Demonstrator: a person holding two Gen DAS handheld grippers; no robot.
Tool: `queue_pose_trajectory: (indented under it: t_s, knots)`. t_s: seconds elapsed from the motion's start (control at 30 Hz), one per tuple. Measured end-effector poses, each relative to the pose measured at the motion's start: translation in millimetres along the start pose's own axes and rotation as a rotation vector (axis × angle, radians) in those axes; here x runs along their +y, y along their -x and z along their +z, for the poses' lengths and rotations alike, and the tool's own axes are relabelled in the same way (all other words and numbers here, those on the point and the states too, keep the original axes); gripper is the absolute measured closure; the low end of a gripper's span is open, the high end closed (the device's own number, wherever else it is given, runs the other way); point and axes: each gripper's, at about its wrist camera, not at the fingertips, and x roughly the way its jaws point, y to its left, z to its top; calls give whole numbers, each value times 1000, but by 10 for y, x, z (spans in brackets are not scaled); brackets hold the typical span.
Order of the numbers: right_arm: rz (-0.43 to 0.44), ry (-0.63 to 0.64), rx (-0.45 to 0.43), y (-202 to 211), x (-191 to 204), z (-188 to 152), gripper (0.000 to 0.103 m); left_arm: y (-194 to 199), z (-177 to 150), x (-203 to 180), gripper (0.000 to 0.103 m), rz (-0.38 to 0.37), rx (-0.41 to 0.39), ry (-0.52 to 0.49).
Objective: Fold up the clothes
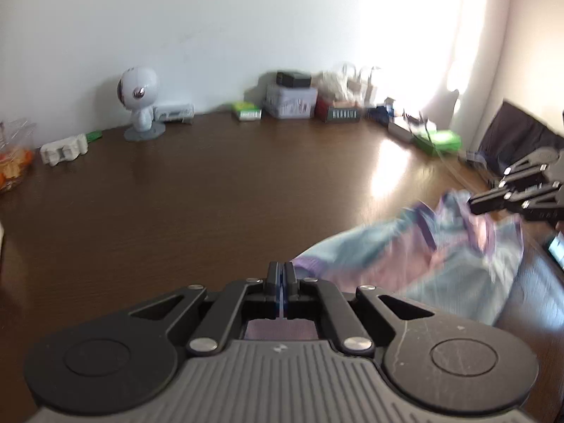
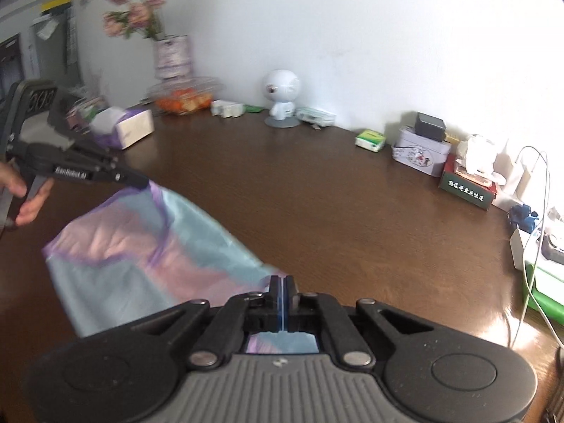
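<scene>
Garment (image 2: 141, 246) stretched between left gripper (image 1: 281, 275), right gripper (image 2: 283, 289), both clamped

Sunlit white wall (image 1: 246, 17) behind a cluttered dark wooden table (image 1: 176, 194).

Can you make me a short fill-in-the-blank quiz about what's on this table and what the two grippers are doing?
1. Both grippers, the left gripper and the right gripper, are shut on the same pastel ____.
2. The table top is dark brown ____.
3. The small robot figure by the wall is coloured ____.
4. The vase holds pink ____.

Missing words: cloth; wood; white; flowers
</scene>
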Motion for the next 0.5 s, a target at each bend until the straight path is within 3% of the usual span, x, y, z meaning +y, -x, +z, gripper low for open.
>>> queue_pose_trajectory:
  t_s: [0.07,0.2,0.27,0.3,0.33,0.37,0.43,0.5]
  knots:
    - [3,30,47,63,120,-185,103,43,-233,-69,102,46,41,2]
    - [13,92,109,38,242,-394,103,43,-432,58,98,106,61,135]
    - [0,36,66,23,105,-272,94,78,-362,158,89,64,57,260]
    - [-7,1,43,13,25,-200,90,74,-297,155,73,32,39,302]
    - [-5,-46,22,-23,-61,-117,75,71,-231,153,53,0,20,343]
    - [13,-102,7,-107,-145,-27,64,60,-158,139,47,-23,-1,376]
    - [23,-157,26,-375,-252,114,64,-35,37,36,34,2,-44,349]
    - [9,-195,70,-666,-351,221,68,-209,245,-76,31,56,-36,223]
